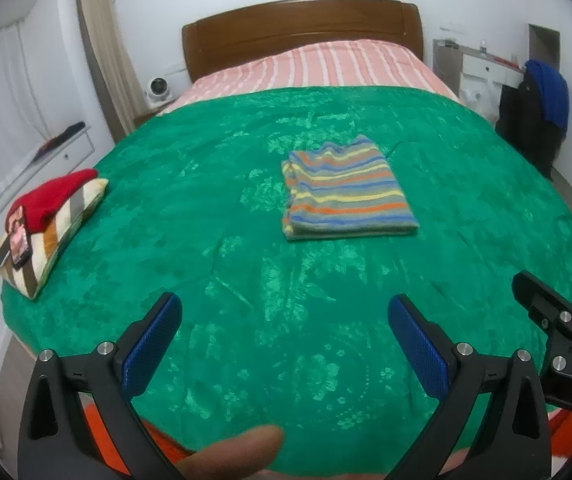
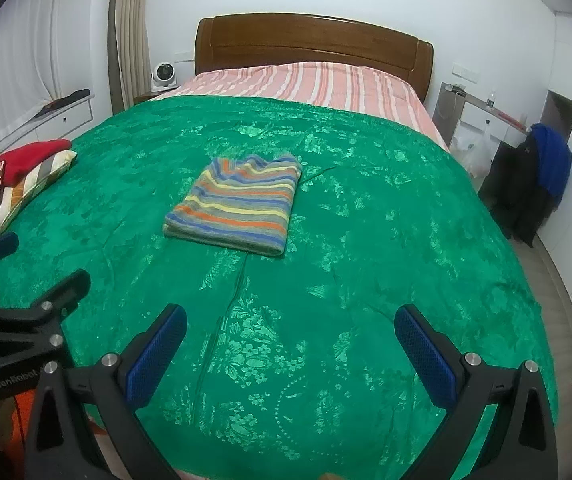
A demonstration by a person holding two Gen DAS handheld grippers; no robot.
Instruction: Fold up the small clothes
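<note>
A small striped garment (image 1: 347, 192) (image 2: 238, 210), in blue, orange, yellow and grey bands, lies folded into a neat rectangle on the green bedspread (image 1: 246, 264) (image 2: 365, 240). My left gripper (image 1: 284, 312) hovers open over the near part of the bed, well short of the garment, nothing between its blue pads. My right gripper (image 2: 289, 324) is likewise open and empty, back from the garment's near edge. Each gripper shows at the side of the other's view. A fingertip (image 1: 238, 452) shows at the bottom of the left wrist view.
A striped pillow (image 1: 66, 216) (image 2: 34, 184) with a red cloth (image 1: 52, 196) and a phone (image 1: 20, 240) sits at the bed's left edge. Pink striped bedding (image 1: 317, 64) and a wooden headboard (image 1: 301, 20) lie beyond. Dark and blue clothes (image 2: 537, 176) hang at the right.
</note>
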